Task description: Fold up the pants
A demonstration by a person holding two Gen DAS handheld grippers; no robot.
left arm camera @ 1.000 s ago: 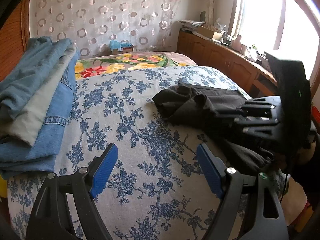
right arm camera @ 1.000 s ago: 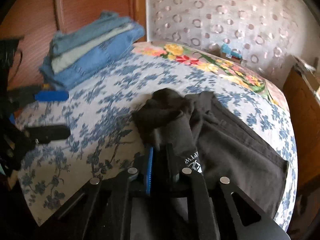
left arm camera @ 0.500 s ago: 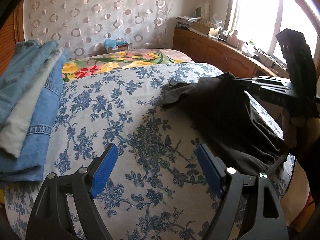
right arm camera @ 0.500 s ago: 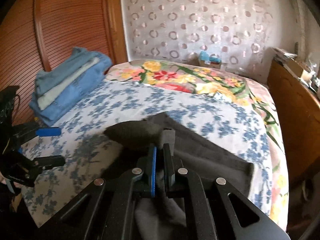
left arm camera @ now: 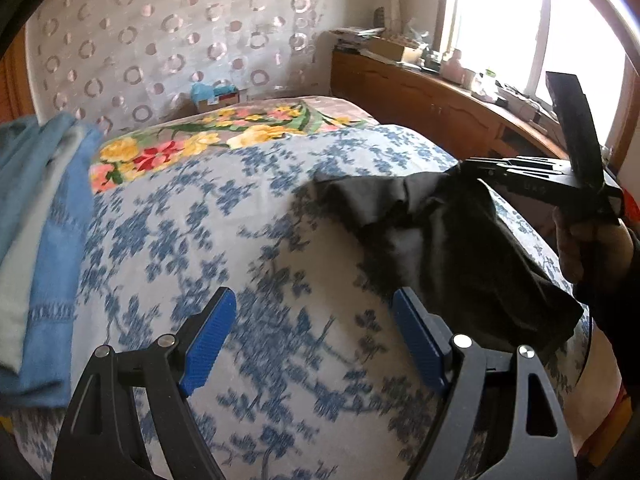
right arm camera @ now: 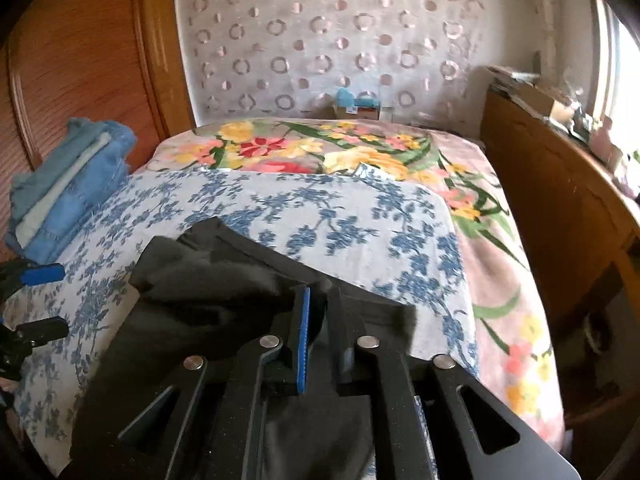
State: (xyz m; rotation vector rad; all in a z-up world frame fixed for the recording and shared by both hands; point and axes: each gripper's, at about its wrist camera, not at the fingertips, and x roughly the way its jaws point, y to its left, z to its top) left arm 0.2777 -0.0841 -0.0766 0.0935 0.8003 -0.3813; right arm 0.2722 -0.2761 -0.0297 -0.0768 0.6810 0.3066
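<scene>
The black pants (left arm camera: 452,248) hang bunched above the blue-flowered bedspread (left arm camera: 240,240). My right gripper (right arm camera: 320,300) is shut on a fold of the black pants (right arm camera: 208,280) and holds it lifted off the bed; it also shows in the left wrist view (left arm camera: 464,166) at the right. My left gripper (left arm camera: 312,328) is open and empty, low over the bedspread, left of the hanging pants. It also shows at the left edge of the right wrist view (right arm camera: 40,300).
A stack of folded blue jeans (left arm camera: 36,240) lies on the bed's left side, by the wooden headboard (right arm camera: 80,60). A wooden cabinet (right arm camera: 560,200) with clutter runs along the right under the window. A bright flowered blanket (right arm camera: 340,152) covers the far end.
My right gripper has lifted the black pants off the bed and carried them up and to the right. My left gripper stayed open and shifted slightly.
</scene>
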